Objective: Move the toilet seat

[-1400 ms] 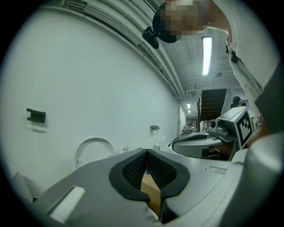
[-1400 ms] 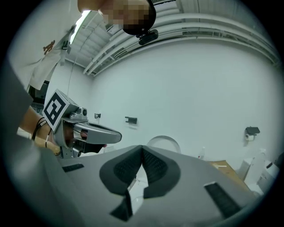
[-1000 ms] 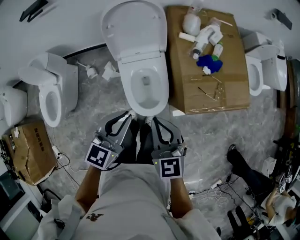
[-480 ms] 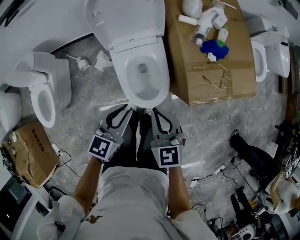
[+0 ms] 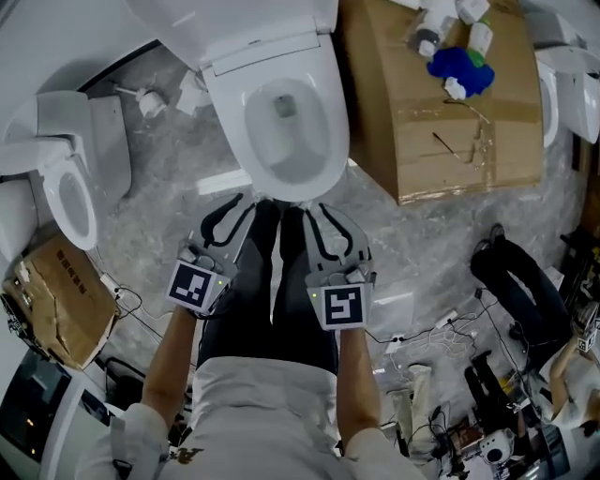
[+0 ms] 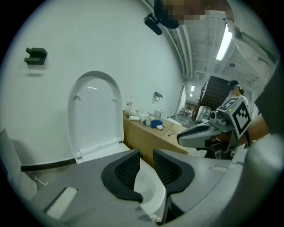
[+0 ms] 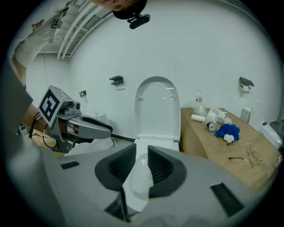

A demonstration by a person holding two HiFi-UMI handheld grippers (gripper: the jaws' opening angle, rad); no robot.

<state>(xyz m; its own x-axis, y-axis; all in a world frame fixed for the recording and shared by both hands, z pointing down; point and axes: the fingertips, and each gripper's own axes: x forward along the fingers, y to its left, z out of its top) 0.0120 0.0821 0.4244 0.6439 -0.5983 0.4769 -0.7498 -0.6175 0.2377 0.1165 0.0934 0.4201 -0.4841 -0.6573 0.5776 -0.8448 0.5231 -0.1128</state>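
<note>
White plastic oval toilet seat (image 7: 156, 111) raised, leaning on the white wall behind the white ceramic toilet bowl (image 5: 323, 164); perhaps ring and lid together, hard to separate here. Just before the bowl's front rim, left gripper (image 5: 242, 201) and right gripper (image 5: 319, 208) side by side, touching nothing. Jaws of both a little apart, just been opening, nothing between the pads. Better to open wider, reach the seat's upper edge from both sides, grip evenly, then lower slowly, no dropping.

White toilet seat (image 5: 234, 28), brown cardboard box (image 5: 441, 131), a blue bundle (image 5: 459, 71), and a grey, marble-veined floor (image 5: 427, 258).
</note>
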